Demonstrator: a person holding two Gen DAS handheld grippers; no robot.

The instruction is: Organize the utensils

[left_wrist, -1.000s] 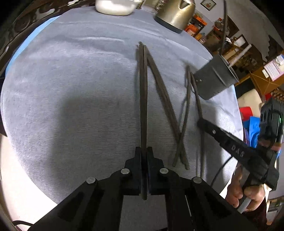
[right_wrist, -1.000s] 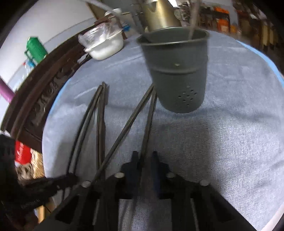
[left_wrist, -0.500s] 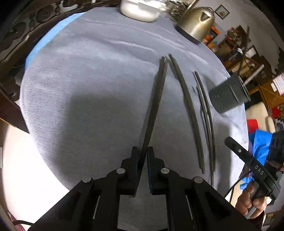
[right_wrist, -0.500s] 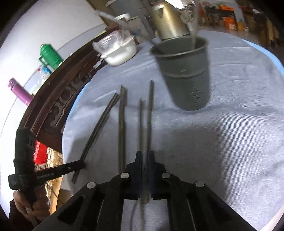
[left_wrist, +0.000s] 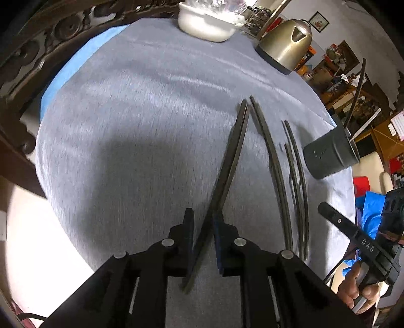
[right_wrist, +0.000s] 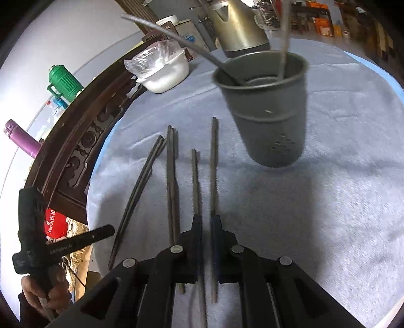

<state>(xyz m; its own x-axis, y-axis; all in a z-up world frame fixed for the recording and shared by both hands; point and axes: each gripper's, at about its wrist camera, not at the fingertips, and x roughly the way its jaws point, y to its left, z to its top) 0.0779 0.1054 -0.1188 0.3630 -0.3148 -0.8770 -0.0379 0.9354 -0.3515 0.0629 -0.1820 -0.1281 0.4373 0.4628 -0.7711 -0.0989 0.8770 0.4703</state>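
- Between the fingers of the left gripper (left_wrist: 203, 227), a pair of dark chopsticks (left_wrist: 228, 161) ran forward and slightly right across the grey tablecloth (left_wrist: 131, 141); the jaws were opening, with a gap showing on the left side of the sticks, the right pad close against them.
- Just right of that gripper lay a second pair (left_wrist: 271, 161), then two thinner sticks (left_wrist: 296, 176), all flat on the cloth.
- Further right and ahead stood the dark utensil holder (left_wrist: 330, 156), with utensils sticking up out of it.
- Far ahead: a white bowl (left_wrist: 207, 22) and a metal kettle (left_wrist: 285, 45).
- Right gripper (right_wrist: 207, 227): jaws opening, narrow gap; one chopstick (right_wrist: 214, 171) ran between the fingers along the right pad, a shorter one (right_wrist: 195, 179) ended at the left finger. Contact with the pads could not be judged.
- Left of it lay two more pairs (right_wrist: 171, 176), side by side.
- Ahead and right, the holder (right_wrist: 270, 111) stood upright, holding a few utensils.
- A hand (right_wrist: 43, 300) gripped the left gripper's handle at lower left.
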